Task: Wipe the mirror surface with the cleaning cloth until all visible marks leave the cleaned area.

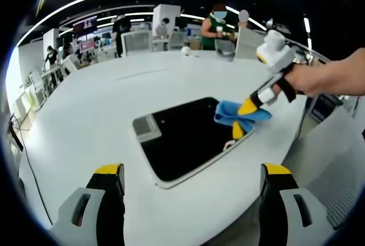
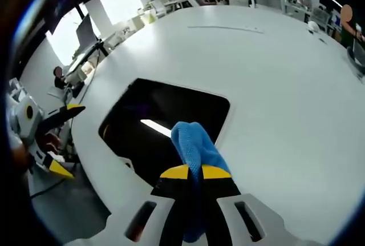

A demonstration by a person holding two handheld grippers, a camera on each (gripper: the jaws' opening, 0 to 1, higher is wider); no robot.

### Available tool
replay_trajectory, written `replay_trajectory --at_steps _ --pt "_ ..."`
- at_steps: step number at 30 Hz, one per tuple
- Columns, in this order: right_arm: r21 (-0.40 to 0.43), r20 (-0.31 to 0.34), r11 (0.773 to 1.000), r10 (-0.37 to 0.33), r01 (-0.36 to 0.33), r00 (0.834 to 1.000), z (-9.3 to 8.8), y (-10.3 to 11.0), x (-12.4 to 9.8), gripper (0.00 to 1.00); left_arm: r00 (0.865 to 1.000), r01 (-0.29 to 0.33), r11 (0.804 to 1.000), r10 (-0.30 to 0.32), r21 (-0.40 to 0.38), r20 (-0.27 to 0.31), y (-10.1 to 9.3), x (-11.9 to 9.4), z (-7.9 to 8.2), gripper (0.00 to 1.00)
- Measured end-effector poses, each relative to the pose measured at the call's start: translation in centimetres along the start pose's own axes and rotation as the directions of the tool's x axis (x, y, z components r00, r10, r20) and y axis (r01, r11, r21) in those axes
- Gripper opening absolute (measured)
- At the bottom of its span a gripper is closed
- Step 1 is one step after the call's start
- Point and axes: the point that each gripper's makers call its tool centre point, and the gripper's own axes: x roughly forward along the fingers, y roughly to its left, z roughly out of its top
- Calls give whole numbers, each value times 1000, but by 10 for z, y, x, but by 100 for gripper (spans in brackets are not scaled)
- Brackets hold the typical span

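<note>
**Cloth pressed to the mirror's edge by the right gripper**

Now the right gripper has its two yellow-tipped jaws closed tight on the blue cleaning cloth, which bulges out ahead of the tips at the lower middle of the right gripper view. Beyond the cloth lies the mirror, a dark rounded rectangle flat on the white table, with a bright strip of ceiling light reflected in it just left of the cloth. At the left edge of that view the left gripper shows, its jaws well apart and nothing between them.

In the left gripper view, the left gripper rises from the bottom of the frame with its jaws wide and empty, near the mirror's closest edge but apart from it. The right gripper comes in from the right of the frame, held by a person's hand, and its tips hold the cleaning cloth down on the mirror's right-hand end, by the white frame. A pale grey patch sits at the mirror's left end. The table around the mirror is bare white; in the upper part of the frame people sit and stand among desks and screens.
</note>
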Motion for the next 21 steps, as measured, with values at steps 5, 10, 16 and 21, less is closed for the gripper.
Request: replay_trajectory --at_steps 5,10,16,21 --pt "3 -1 1000 0 0 1000 -4 1 -2 0 1000 -1 1000 1 -4 2 0 0 0 99" --pt "3 -2 1000 0 0 1000 -7 3 -3 0 1000 -3 1000 3 -8 4 1 -1 0 99" --pt "12 -4 1000 1 -1 1000 -11 5 -6 1 1000 -2 1000 2 -7 5 0 -1 0 99" --pt "26 3 1000 5 -5 1000 -17 9 -9 1 1000 -3 1000 3 -9 4 0 -1 0 99"
